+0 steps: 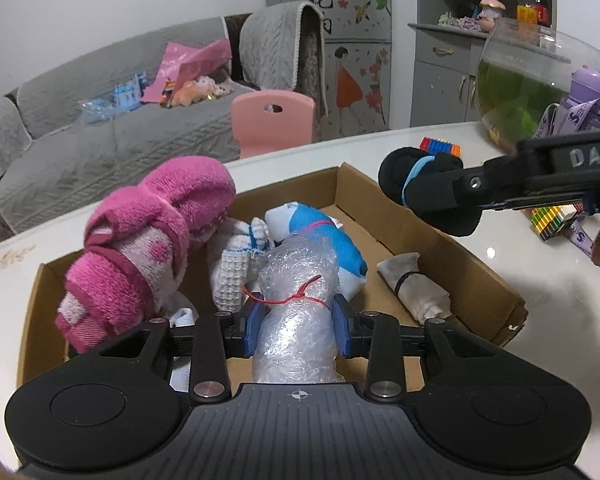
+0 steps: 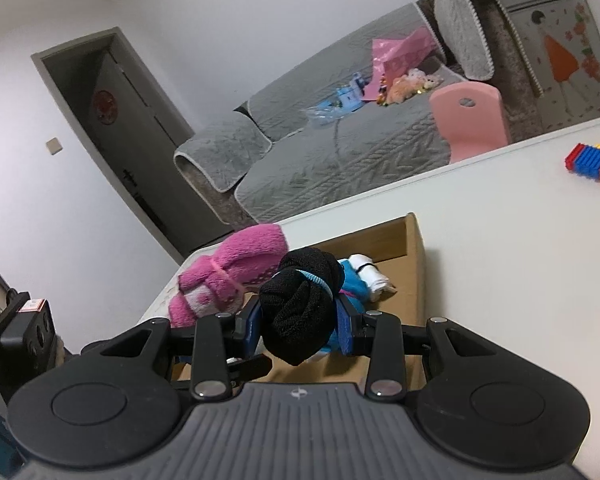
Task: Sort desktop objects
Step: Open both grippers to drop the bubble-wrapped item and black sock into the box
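My left gripper [image 1: 298, 322] is shut on a roll of bubble wrap [image 1: 296, 300] tied with a red band, held over the shallow cardboard box [image 1: 452, 240]. In the box lie a pink towel bundle [image 1: 148, 248], a white waffle cloth roll [image 1: 232, 276], a blue and white sock bundle [image 1: 324, 236] and a whitish roll [image 1: 414, 286] with a black band. My right gripper [image 2: 300, 324] is shut on a black sock roll [image 2: 302, 304] with a light blue band. From the left wrist view that black sock roll [image 1: 428, 192] hangs above the box's right side.
The white table [image 1: 540, 280] carries a colourful block toy [image 1: 440, 148], a glass bowl of green water [image 1: 532, 84], a purple bottle [image 1: 588, 96] with a lanyard, and a stack of coloured blocks [image 1: 556, 220]. A pink chair [image 1: 274, 120] and a grey sofa [image 1: 100, 140] stand beyond the table.
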